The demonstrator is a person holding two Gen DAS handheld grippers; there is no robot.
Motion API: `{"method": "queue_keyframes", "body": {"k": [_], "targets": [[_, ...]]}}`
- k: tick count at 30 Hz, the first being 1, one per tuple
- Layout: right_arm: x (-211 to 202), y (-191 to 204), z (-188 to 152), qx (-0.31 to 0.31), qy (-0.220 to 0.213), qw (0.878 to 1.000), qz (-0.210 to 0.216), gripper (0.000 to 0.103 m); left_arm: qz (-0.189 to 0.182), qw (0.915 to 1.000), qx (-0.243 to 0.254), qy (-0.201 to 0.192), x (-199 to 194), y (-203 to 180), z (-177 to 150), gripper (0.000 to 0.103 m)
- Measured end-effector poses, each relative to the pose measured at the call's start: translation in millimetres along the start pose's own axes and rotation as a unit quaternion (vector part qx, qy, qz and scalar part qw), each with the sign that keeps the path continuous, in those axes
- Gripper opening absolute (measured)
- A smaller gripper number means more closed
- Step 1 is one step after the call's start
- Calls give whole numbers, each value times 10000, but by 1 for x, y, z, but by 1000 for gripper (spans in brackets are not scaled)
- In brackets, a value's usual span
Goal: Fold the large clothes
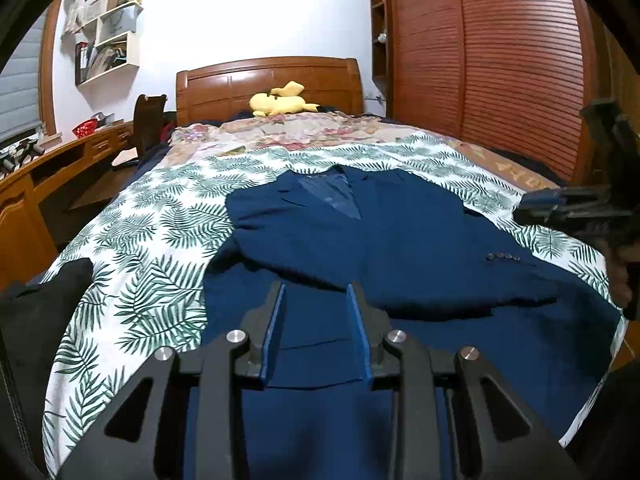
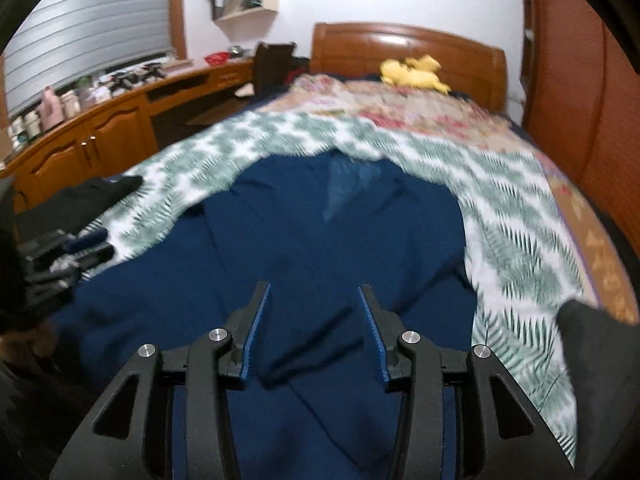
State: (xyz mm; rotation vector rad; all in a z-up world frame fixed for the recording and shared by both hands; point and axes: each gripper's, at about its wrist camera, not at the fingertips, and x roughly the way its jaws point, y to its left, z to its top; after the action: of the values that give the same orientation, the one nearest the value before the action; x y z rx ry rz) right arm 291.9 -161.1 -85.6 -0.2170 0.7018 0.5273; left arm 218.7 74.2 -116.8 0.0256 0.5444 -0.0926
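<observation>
Left gripper (image 1: pixel 316 286): jaws apart, nothing between them, over the near hem of the jacket.
Jacket (image 1: pixel 400 240): navy suit jacket, front up on the leaf-print sheet (image 1: pixel 152 240), collar toward the headboard; one sleeve folded across the body, cuff buttons (image 1: pixel 502 256) at right.
Handling (judged): soft but structured, fairly heavy; lining (image 1: pixel 336 196) likely slippery, so layers may slide.
Grip (judged): pinch thick seams, at shoulder or hem corner, not a single loose layer.
Right gripper (image 2: pixel 314 286): jaws apart, empty, above mid-jacket; view blurred.
</observation>
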Motion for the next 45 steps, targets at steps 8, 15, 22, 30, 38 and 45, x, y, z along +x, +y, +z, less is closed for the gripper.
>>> {"method": "queue_keyframes", "body": {"k": [8,15,22,30,38,45], "targets": [[32,-39,-44,288,150,9993,-194,43,-198,9994,139,233,18,-23,-4,30],[44,-56,-61,699,140,9974,26,63,-566,9978,91,322,27,-48,-3,29],[33,-67,-66,998,-131,9949,0,66,-721,9961,239,458,40,-78,-3,25],[24,-63,-70,741,37,9971,-190,66,-900,9945,314,425,58,-116,25,23],[12,-56,-80,533,54,9986,48,66,-715,9926,576,795,101,-145,45,23],[0,-62,-87,548,10,9984,100,66,-728,9863,618,1346,136,-169,56,23]]}}
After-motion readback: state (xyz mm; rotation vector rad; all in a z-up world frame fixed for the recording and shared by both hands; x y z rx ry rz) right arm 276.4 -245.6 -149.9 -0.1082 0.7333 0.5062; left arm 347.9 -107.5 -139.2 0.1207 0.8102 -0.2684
